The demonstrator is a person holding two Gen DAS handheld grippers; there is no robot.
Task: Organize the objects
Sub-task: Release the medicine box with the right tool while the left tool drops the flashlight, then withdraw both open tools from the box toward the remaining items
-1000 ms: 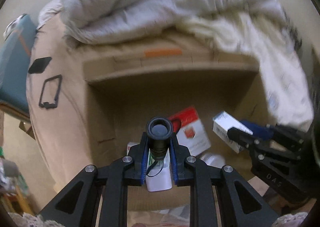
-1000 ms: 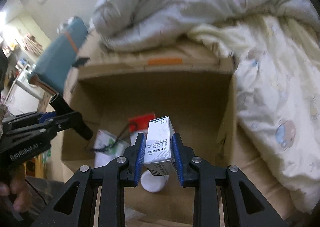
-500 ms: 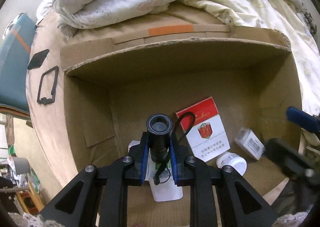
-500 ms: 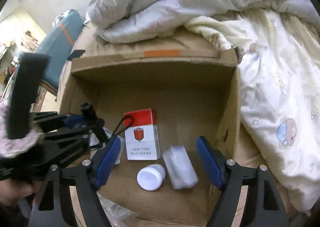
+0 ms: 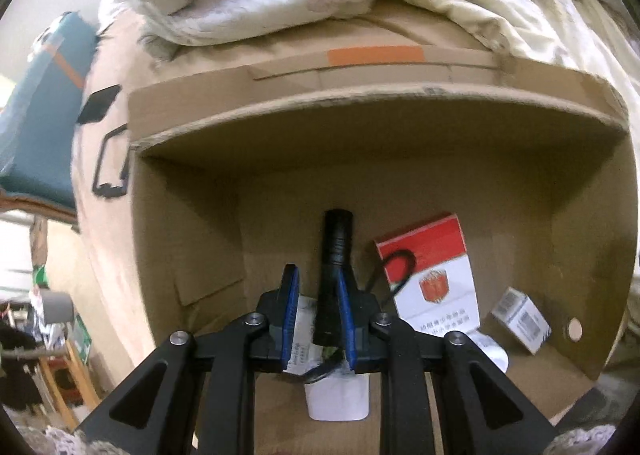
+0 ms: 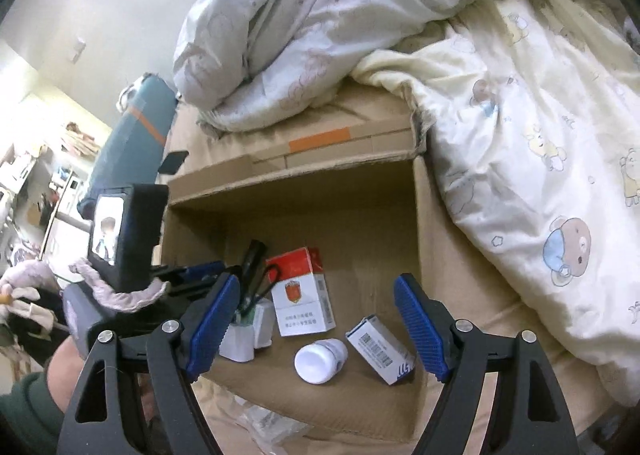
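In the left wrist view my left gripper [image 5: 316, 279] reaches down into an open cardboard box [image 5: 360, 95], shut on a black flashlight [image 5: 336, 247]. The flashlight points away toward the back wall, and its cord loops over a red-and-white pack [image 5: 432, 279]. The right wrist view shows my right gripper [image 6: 316, 319] open above the box [image 6: 424, 239], with nothing pressed between its pads. Below it lie a small white barcode box [image 6: 380, 347] and a white round jar [image 6: 320, 359]. My left gripper [image 6: 224, 273] with the flashlight [image 6: 250, 259] stands at the left.
A white packet [image 5: 336, 395] lies under my left gripper. A rumpled duvet [image 6: 520, 135] covers the bed behind and to the right of the box. A black flat item [image 5: 98, 105] rests on the left flap. A person's hand [image 6: 60, 367] holds the left gripper.
My right gripper opened and let go of the small white box, which now lies on the box floor. My left gripper sank lower, and the flashlight now points away instead of facing the camera.
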